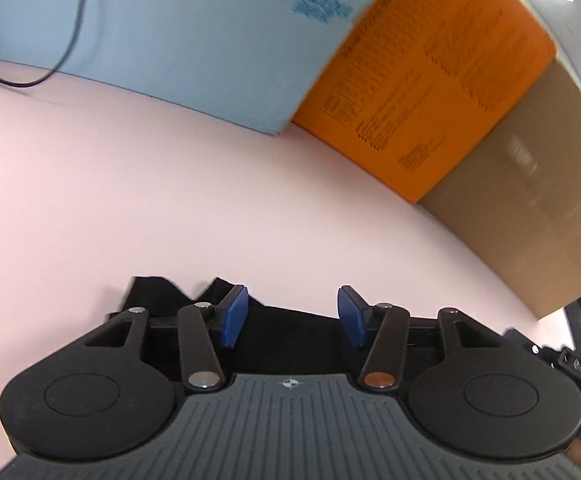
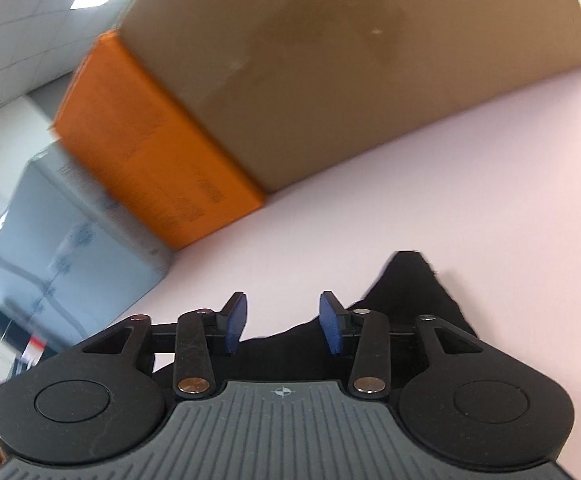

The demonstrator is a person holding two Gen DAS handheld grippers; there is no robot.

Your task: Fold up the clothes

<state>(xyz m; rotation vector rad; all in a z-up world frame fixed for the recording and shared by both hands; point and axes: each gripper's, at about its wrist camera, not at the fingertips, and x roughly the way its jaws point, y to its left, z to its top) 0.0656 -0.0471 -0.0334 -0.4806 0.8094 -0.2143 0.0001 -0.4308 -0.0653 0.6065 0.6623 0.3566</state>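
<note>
Left wrist view shows my left tongs standing apart with nothing pinched, the blue pads clear of the black garment that lies flat on the pale pink bench just under and ahead of them. Right wrist view tells the same: my right tongs are released too, and the black cloth runs beneath them, a pointed corner poking out ahead to the right of the right pad.

I judge I am between folds, with both edges let go and the cloth resting on the bench. The next move calls for picking a fresh edge or corner on each side, pinching only the layer I mean to lift, and carrying both over evenly so the fold lands square.

Along the back of the bench stand three closed boxes touching side to side: a light blue box, an orange box and a brown cardboard box. What they hold I cannot tell.
</note>
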